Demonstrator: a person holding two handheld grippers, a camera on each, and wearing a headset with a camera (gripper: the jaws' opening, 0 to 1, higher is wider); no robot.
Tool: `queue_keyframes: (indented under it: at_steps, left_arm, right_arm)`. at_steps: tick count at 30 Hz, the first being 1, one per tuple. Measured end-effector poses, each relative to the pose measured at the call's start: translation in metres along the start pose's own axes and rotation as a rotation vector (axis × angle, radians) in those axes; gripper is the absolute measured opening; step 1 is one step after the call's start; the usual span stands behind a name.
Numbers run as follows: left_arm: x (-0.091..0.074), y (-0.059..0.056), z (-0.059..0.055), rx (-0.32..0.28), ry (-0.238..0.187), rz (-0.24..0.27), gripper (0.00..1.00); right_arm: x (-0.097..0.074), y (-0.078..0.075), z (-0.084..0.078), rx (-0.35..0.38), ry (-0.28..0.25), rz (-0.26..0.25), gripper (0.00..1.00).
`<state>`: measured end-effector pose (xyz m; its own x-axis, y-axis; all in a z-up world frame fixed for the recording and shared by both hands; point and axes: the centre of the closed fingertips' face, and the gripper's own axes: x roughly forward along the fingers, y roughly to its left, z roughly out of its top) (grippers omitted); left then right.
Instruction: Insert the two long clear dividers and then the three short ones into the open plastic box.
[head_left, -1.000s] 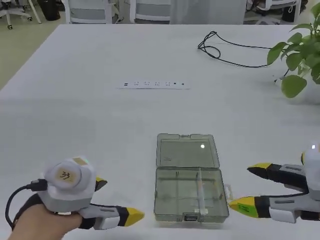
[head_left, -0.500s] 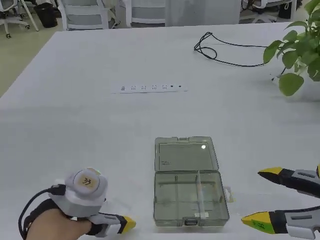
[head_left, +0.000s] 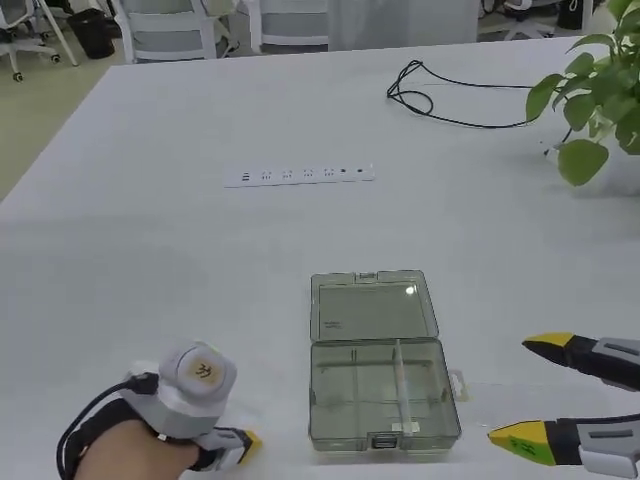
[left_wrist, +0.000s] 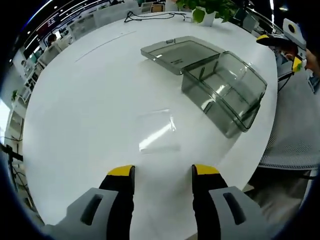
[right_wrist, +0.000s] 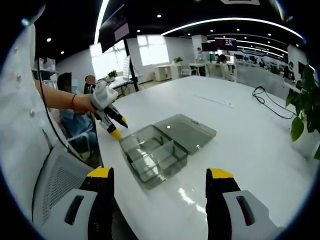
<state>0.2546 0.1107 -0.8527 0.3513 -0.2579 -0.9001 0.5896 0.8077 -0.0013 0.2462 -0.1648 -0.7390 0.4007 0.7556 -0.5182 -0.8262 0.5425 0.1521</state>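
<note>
Facing left gripper (left_wrist: 163, 172): divider (left_wrist: 157, 131) is lying flat on surface (left_wrist: 90, 100) just ahead, long axis unclear.
Fingers (left_wrist: 121, 175): both pairs are standing apart, empty.
Box (left_wrist: 225, 90): sitting open beyond divider, right gripper (right_wrist: 160, 175) farther.

Bright overhead light, fisheye edge distortion
</note>
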Motion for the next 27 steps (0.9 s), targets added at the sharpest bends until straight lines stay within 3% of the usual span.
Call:
queue_keyframes:
  at_steps: [12, 20, 27]
  left_arm:
    - [-0.001, 0.007, -0.001, -0.004, 0.021, -0.002, 0.32]
    - [-0.001, 0.007, -0.001, 0.005, 0.029, -0.013, 0.32]
    - [-0.003, 0.005, 0.000, -0.033, 0.016, -0.047, 0.32]
  right_arm:
    - [-0.001, 0.010, 0.001, -0.021, 0.005, 0.005, 0.77]
    - [-0.003, 0.010, -0.005, -0.038, 0.025, 0.007, 0.79]
    - [-0.003, 0.013, -0.008, -0.039, 0.035, 0.008, 0.79]
